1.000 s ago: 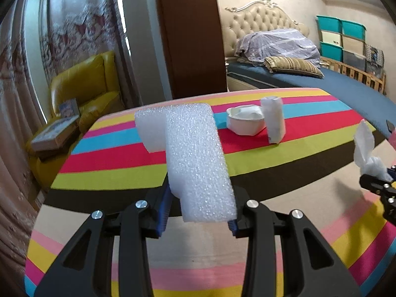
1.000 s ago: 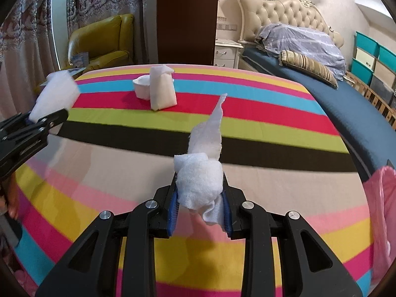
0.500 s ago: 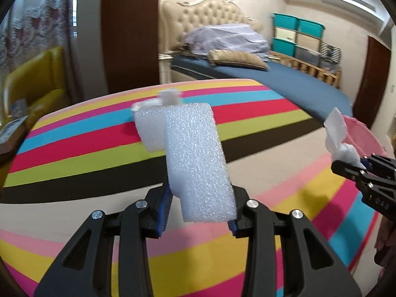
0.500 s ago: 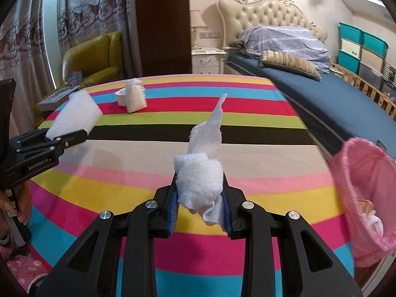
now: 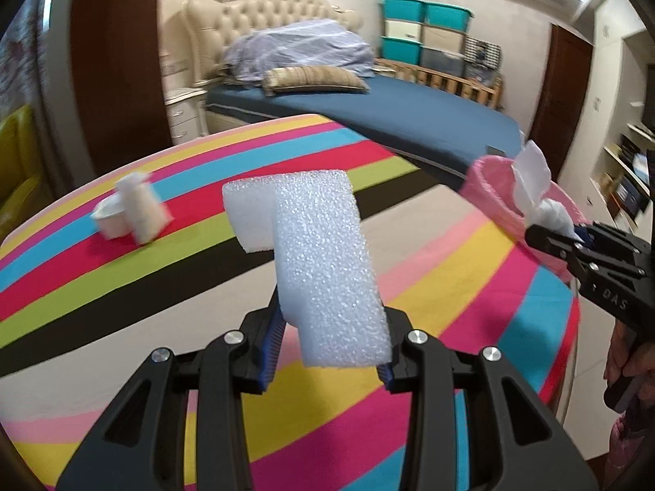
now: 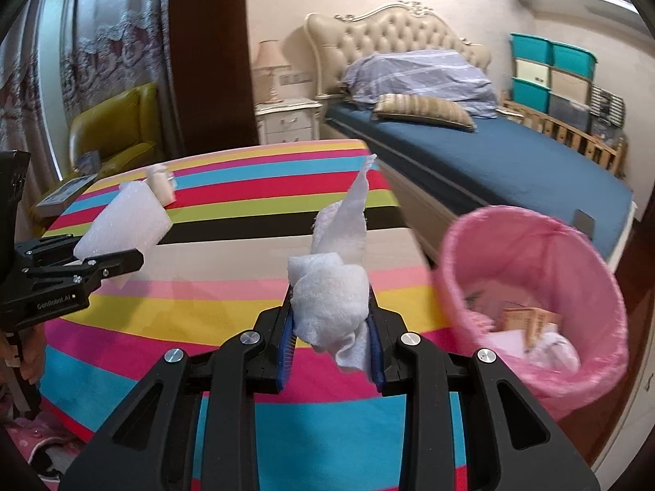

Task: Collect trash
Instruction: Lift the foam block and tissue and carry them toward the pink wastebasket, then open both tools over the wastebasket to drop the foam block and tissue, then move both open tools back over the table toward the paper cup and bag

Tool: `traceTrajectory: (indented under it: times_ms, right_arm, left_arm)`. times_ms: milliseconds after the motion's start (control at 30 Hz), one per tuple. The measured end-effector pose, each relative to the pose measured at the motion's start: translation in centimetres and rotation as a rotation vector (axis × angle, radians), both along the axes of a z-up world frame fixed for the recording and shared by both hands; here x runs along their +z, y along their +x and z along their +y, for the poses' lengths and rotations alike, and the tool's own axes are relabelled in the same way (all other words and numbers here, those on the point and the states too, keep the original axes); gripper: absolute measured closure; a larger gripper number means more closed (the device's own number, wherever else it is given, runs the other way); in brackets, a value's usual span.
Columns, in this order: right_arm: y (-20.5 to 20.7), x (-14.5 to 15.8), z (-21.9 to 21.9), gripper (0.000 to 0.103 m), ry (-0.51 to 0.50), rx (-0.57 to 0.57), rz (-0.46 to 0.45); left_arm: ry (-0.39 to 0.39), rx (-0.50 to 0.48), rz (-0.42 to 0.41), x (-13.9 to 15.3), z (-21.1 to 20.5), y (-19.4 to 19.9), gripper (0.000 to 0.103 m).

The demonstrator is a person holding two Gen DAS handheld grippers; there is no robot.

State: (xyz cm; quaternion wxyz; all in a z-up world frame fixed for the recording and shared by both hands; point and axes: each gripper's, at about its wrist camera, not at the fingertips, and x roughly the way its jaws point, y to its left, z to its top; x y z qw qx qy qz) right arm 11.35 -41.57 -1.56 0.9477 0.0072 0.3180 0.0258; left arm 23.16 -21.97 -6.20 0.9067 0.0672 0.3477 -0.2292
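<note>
My left gripper is shut on a white foam block held above the striped tablecloth. My right gripper is shut on a crumpled white tissue whose tail sticks upward. A pink-lined trash bin stands off the table's right edge, with paper scraps inside. In the left wrist view the right gripper with its tissue hovers in front of the bin. In the right wrist view the left gripper and foam are at the left.
A white bowl and a pale upright packet stand on the far side of the table. A blue bed lies behind, a yellow armchair and a nightstand at the back left. A hand holds the right gripper.
Both grippers have swung to the right across the table, each keeping its grip. The pink bin has come into both views and now sits close to the right gripper.
</note>
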Motion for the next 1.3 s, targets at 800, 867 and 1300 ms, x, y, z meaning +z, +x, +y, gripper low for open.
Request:
traceTrajectory:
  times_ms: [800,867,1300]
  right_arm:
    - [-0.6,-2.5,-17.5,0.072,-0.008,-0.264,0.04]
    - [-0.4,-2.8,-18.1,0.072,-0.007,-0.268,0.042]
    - [-0.1,-1.8,-18.4,0.034,-0.093,-0.298,-0.057]
  left_arm:
    - [-0.046,-0.354,0.065,2.1,-25.7,3.4,0.065]
    - [-0.039,-0.367,0.066,2.1,-27.5,3.8,0.065]
    - [-0.121,-0.238,-0.038,4.7,-24.2,6.2,0.02]
